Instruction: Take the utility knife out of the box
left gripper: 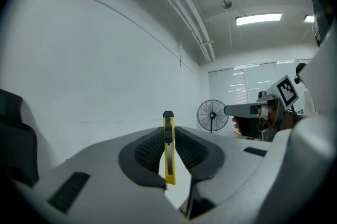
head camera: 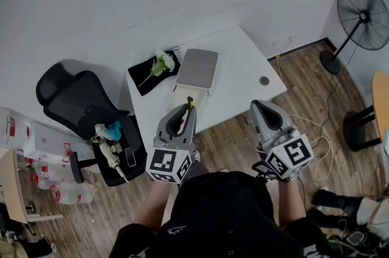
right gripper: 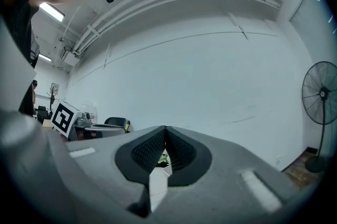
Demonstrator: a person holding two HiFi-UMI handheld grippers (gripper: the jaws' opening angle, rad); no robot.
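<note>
A yellow utility knife (left gripper: 169, 159) with a black tip stands upright between the pads of my left gripper (left gripper: 168, 130), which is shut on it. In the head view the knife (head camera: 189, 103) sticks out past my left gripper (head camera: 186, 110), near the front edge of the white table (head camera: 243, 62). The grey box (head camera: 197, 68) lies with its lid down at the middle of the table, beyond the knife. My right gripper (head camera: 261, 106) is held level to the right, off the table's front edge. Its jaws (right gripper: 165, 132) are shut with nothing between them.
A black cloth with white flowers (head camera: 159, 64) lies left of the box. A black office chair (head camera: 85, 111) carrying small items stands left of the table. A floor fan (head camera: 361, 17) is at the far right, and cables run over the wooden floor (head camera: 316, 147).
</note>
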